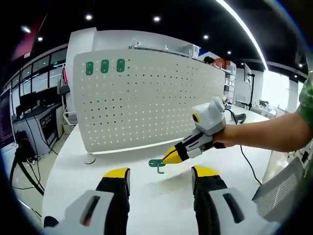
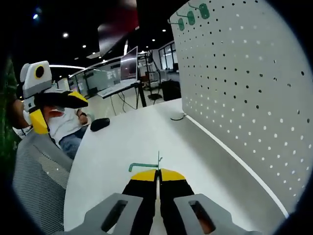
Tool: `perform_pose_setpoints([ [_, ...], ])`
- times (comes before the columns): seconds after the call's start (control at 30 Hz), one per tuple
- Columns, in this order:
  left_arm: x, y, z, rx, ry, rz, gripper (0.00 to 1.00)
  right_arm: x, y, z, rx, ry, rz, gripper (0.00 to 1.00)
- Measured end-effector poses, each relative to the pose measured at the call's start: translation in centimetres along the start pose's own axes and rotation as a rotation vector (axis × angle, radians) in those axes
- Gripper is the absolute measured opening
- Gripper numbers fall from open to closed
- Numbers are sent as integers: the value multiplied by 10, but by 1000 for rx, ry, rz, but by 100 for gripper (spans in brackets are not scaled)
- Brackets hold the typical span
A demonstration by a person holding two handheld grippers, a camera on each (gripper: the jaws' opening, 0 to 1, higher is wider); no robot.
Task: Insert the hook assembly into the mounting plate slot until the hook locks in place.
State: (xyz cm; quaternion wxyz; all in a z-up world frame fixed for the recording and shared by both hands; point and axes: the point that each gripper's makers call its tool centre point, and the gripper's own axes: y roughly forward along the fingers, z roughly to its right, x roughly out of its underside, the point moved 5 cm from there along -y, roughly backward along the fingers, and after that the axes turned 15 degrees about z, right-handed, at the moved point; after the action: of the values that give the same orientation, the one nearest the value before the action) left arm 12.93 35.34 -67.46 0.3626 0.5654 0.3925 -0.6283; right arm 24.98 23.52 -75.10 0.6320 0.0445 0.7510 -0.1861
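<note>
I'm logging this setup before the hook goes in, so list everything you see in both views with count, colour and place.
pegboard: one, white, upright on the table
mounted hooks: three, green, pegboard's top corner
loose hook: one, green, on the table, between the right gripper's tips
table: one, white
mesh chair: one, grey, beside the table
left gripper: yellow-tipped, open, empty
right gripper: yellow-tipped, closed on the loose hook
</note>
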Motion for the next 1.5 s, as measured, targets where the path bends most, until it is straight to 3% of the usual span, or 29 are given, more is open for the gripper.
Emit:
perform_pose_setpoints([
  [0.3, -5, 0, 1, 28, 48, 33, 50, -33, -15, -19, 3, -22, 36, 0],
  [0.6, -17, 3, 15, 74, 72, 75, 48, -64, -28, -44, -1, -32, 85, 0],
  [0.97, -26, -1, 26, 112, 136, 103, 43, -83, -36, -71, -12, -62, 104, 0],
  [1.5, -28, -10, 33, 146, 243, 110, 25, -96, -40, -97, -36, -82, 98, 0],
])
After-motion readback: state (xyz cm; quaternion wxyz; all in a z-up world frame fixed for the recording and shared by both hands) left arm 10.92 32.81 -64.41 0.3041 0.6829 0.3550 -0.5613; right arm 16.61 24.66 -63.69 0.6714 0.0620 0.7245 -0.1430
